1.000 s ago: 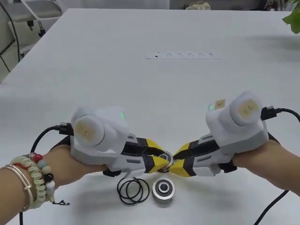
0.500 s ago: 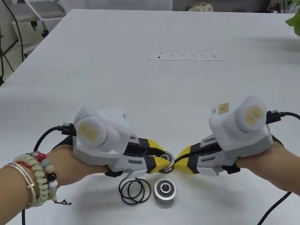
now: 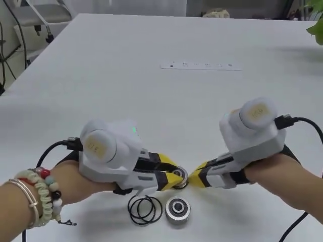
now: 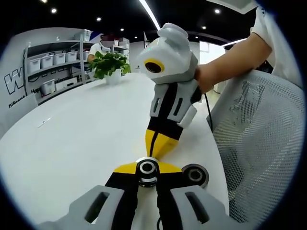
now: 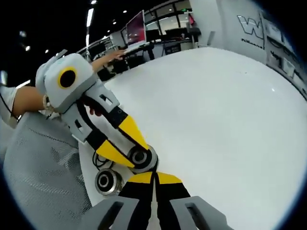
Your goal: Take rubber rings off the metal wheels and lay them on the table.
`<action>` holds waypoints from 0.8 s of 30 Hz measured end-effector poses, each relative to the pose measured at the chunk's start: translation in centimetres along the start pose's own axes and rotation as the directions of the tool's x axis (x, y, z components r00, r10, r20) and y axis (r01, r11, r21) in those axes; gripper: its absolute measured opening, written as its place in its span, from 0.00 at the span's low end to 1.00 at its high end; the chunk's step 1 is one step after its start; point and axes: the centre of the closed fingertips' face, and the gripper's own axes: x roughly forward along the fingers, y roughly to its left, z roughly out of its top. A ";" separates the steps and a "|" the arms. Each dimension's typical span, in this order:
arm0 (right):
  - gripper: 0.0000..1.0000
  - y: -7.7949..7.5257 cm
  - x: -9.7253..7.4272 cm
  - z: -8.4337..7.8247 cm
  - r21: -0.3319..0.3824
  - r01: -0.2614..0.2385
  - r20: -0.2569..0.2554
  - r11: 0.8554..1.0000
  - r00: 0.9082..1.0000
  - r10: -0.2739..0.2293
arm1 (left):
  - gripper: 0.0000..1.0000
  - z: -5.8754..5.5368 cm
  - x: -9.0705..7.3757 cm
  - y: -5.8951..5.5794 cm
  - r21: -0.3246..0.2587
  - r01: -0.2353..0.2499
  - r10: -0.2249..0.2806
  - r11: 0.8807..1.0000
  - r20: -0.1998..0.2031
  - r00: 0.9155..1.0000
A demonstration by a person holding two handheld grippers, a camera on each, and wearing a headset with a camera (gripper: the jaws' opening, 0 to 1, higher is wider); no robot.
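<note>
My left gripper [image 3: 174, 177] is shut on a small metal wheel [image 3: 178, 176], held just above the table; the left gripper view shows the wheel [image 4: 147, 169] clamped between the yellow tips. My right gripper [image 3: 194, 180] comes in from the right with its jaws shut, the tips [image 5: 154, 175] touching the rim of that wheel [image 5: 141, 158]. Whether they pinch its rubber ring I cannot tell. A second metal wheel [image 3: 177, 208] lies flat on the table below, and a few loose black rubber rings [image 3: 145, 208] lie to its left.
The white table [image 3: 151, 91] stretches far ahead, with a white power strip [image 3: 199, 65] lying across its middle. Cables trail from both grippers. A mesh chair [image 4: 261, 143] stands at the near edge, and a green plant [image 4: 109, 63] stands at the far corner.
My right gripper has tipped its back end upward and its tips have closed the small gap to the held wheel. The left gripper keeps its hold.
</note>
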 end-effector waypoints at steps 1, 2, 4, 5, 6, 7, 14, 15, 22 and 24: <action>0.00 0.0 0.0 0.0 0.053 -0.016 0.008 0.998 1.000 0.016 | 0.08 0.0 0.0 0.0 0.005 -0.001 0.001 1.000 -0.002 1.000; 0.00 0.0 -0.1 0.0 0.074 -0.025 0.015 0.997 1.000 0.024 | 0.08 0.0 0.0 -0.1 0.008 -0.001 0.002 1.000 -0.004 1.000; 0.00 0.1 -0.2 -0.1 0.108 -0.040 0.021 0.993 0.999 0.038 | 0.08 0.1 0.0 -0.1 0.008 -0.002 0.002 1.000 -0.005 1.000; 0.00 0.0 -0.2 -0.1 0.123 -0.047 0.027 0.991 0.999 0.044 | 0.08 0.0 0.0 -0.2 0.008 0.000 0.000 1.000 -0.006 1.000; 0.00 0.0 -0.2 -0.1 0.136 -0.052 0.031 0.989 0.998 0.049 | 0.08 0.0 0.1 -0.2 0.010 0.001 -0.001 1.000 -0.006 1.000; 0.00 0.1 -0.2 -0.1 0.155 -0.057 0.033 0.986 0.998 0.053 | 0.08 0.0 0.1 -0.2 0.009 0.002 -0.002 1.000 -0.006 1.000; 0.00 0.4 -0.2 -0.4 0.025 0.002 -0.040 1.000 0.999 -0.001 | 0.08 0.1 0.2 -0.4 0.016 0.007 -0.007 1.000 -0.006 1.000; 0.00 0.4 -0.2 -0.4 0.020 0.003 -0.043 1.000 0.999 -0.002 | 0.08 0.1 0.2 -0.4 0.017 0.010 -0.010 1.000 -0.005 1.000; 0.00 0.4 -0.3 -0.7 -0.156 -0.020 -0.066 0.988 0.998 0.010 | 0.08 0.2 0.2 -0.7 0.022 0.020 -0.020 1.000 -0.004 1.000; 0.00 0.4 -0.3 -0.8 -0.193 0.000 -0.071 0.981 0.997 -0.014 | 0.08 0.2 0.2 -0.7 0.024 0.021 -0.021 0.999 -0.003 1.000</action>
